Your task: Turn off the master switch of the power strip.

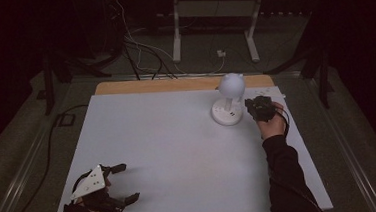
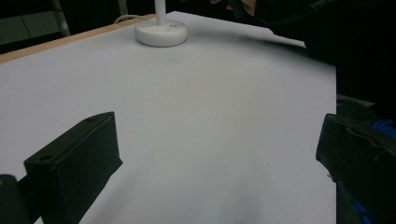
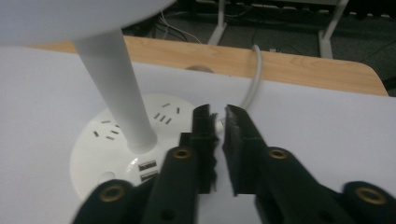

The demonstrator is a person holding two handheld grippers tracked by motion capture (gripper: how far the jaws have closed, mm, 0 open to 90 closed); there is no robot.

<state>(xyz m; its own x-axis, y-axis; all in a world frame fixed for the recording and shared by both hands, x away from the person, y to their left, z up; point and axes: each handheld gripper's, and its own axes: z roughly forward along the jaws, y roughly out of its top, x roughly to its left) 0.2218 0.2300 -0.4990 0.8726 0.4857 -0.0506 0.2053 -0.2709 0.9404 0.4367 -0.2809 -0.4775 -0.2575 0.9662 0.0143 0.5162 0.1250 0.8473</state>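
No legible text, labels, brands or numbers anywhere. White lamp base (image 3: 116, 140) shows socket slots and USB ports, no printed markings readable. White surface (image 1: 179, 151) is blank.

Left gripper (image 1: 126, 183): lower left of the high view, held in a hand (image 1: 94, 195) entering from the bottom edge; jaws spread wide, pointing toward frame right; grey three-cornered plate on top. In the left gripper view, jaws stand at the far lower left and lower right corners

Right gripper (image 1: 257, 107): right of centre in the high view, held in a hand (image 1: 272, 125) on a dark-sleeved forearm rising from the bottom edge. In the right gripper view (image 3: 220, 126), jaws nearly together, narrow gap between
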